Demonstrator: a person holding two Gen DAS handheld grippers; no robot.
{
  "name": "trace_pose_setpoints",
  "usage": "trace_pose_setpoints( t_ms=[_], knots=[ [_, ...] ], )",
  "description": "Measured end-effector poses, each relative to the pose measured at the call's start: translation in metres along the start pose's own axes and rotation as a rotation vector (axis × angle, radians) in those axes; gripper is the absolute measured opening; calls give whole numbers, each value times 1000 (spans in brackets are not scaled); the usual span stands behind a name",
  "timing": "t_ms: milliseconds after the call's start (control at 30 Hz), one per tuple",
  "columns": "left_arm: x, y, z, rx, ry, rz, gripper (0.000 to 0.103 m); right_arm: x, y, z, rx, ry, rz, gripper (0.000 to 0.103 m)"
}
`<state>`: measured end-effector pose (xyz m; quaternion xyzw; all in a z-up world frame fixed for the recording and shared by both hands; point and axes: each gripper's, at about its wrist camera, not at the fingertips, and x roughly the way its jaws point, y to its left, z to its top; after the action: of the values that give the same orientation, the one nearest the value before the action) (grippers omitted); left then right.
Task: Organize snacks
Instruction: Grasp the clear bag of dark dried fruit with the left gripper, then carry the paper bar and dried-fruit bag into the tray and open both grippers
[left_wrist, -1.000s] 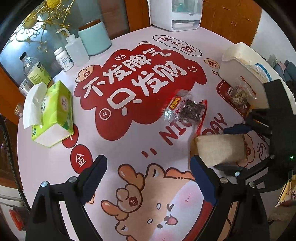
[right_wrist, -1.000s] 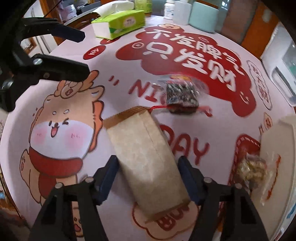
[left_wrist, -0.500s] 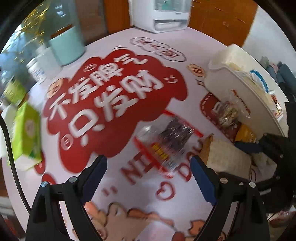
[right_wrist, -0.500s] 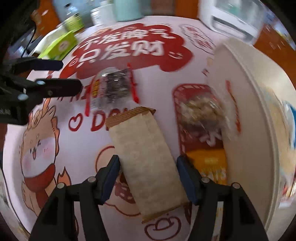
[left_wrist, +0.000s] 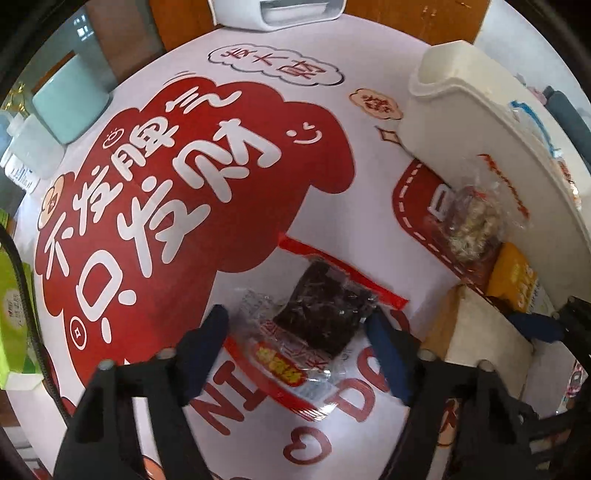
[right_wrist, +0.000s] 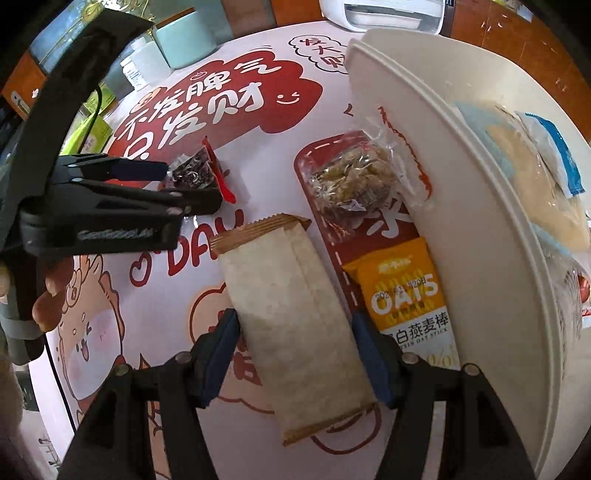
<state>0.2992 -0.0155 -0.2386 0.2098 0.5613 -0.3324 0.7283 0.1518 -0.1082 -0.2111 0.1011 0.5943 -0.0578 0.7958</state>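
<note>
My right gripper (right_wrist: 295, 332) is shut on a beige paper snack packet (right_wrist: 291, 306) and holds it above the table beside the white basket (right_wrist: 424, 155), which holds several snacks. My left gripper (left_wrist: 299, 332) is open, its fingers on either side of a clear packet of dark dried snack (left_wrist: 317, 310) that lies on the table. A clear bag of pale nuts (right_wrist: 354, 181) and an orange oat stick packet (right_wrist: 406, 288) lie against the basket's wall. The left gripper (right_wrist: 184, 184) also shows in the right wrist view, over the dark packet (right_wrist: 195, 170).
A mint canister (left_wrist: 70, 99), white bottles (left_wrist: 29, 151) and a green tissue box (left_wrist: 11, 306) stand at the table's left edge. A white appliance (left_wrist: 277, 14) stands at the back. The tablecloth (left_wrist: 184, 166) has red cartoon print.
My left gripper has moved forward and down around the dark snack packet. My right gripper has carried the beige packet right, close to the basket.
</note>
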Motion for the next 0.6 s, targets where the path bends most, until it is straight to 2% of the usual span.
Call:
trace_pose_setpoints(
  t_ms=[167, 333, 600],
  knots=[
    [-4, -8, -4, 15, -26, 37, 52, 0, 1, 0, -16, -9, 0, 63],
    [-11, -14, -17, -3, -33, 116, 49, 0, 0, 0, -20, -9, 8, 63],
    [-46, -8, -48, -115, -59, 135, 49, -8, 3, -5, -44, -27, 9, 63]
  ],
)
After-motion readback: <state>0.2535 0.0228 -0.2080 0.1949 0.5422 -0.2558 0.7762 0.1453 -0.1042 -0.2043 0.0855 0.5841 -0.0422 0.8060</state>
